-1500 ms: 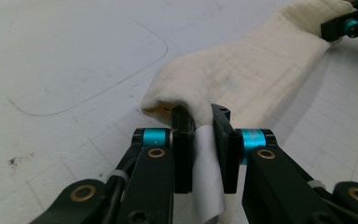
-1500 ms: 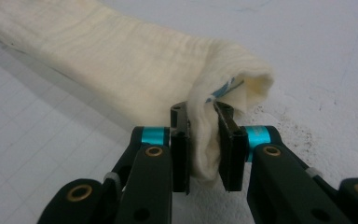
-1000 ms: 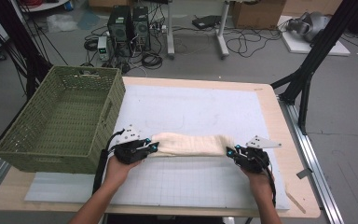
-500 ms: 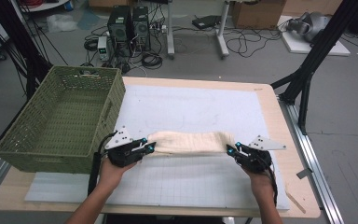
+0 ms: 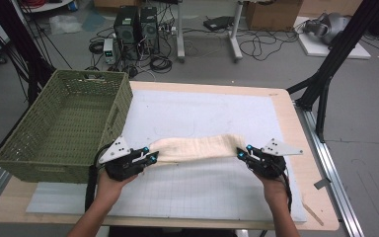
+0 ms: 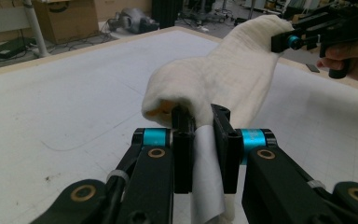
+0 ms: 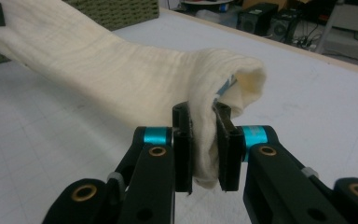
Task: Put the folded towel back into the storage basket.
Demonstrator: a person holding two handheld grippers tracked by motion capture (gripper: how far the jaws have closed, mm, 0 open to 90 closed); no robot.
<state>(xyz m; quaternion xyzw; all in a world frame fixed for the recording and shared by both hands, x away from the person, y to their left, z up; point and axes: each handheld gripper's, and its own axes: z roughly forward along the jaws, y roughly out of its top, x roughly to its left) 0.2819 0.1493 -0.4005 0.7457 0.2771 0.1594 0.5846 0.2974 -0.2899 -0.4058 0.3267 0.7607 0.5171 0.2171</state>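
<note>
Cream ribbed cloth (image 5: pixel 197 148), folded into a long band, now hangs slightly higher at its basket-side end than a second ago, just right of the green basket (image 5: pixel 64 128). Left gripper (image 5: pixel 150 158) and right gripper (image 5: pixel 242 153) each pinch one end tightly.

Cream cloth (image 5: pixel 197 148), woven green basket (image 5: pixel 64 128), white gridded mat (image 5: pixel 202 182).

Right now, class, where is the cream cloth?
In the high view the cream cloth hangs stretched between the left gripper and right gripper, just right of the green basket.
</note>
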